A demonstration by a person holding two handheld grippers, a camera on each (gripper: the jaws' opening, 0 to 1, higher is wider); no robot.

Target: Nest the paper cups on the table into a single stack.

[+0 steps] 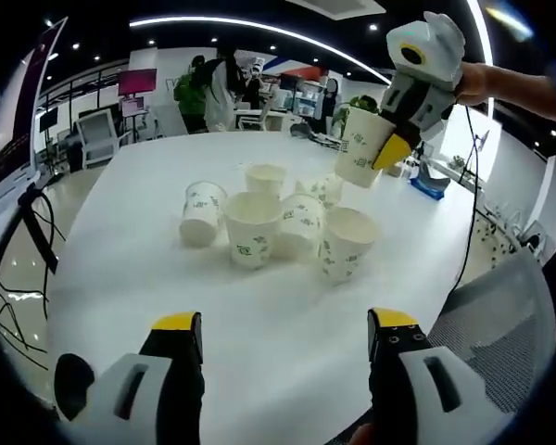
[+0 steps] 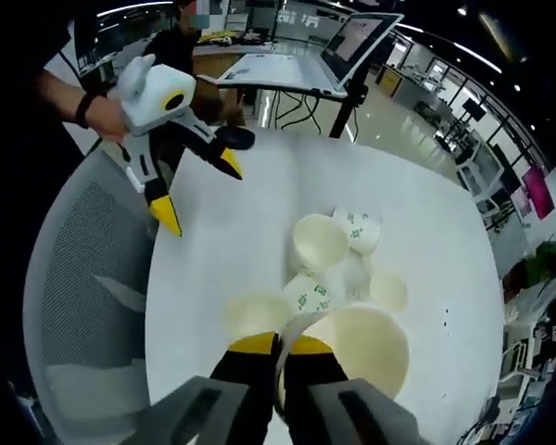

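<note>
White table (image 1: 287, 343), right gripper (image 2: 280, 350) fingers pinching a lifted cup's (image 1: 361, 146) rim.

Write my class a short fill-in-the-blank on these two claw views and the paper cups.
1. The right claw is shut on the rim of a paper ____.
2. The left claw is ____ and holds nothing.
3. The loose cups sit clustered on a ____ table.
4. One cup lies on its ____.

Missing words: cup; open; white; side
</note>
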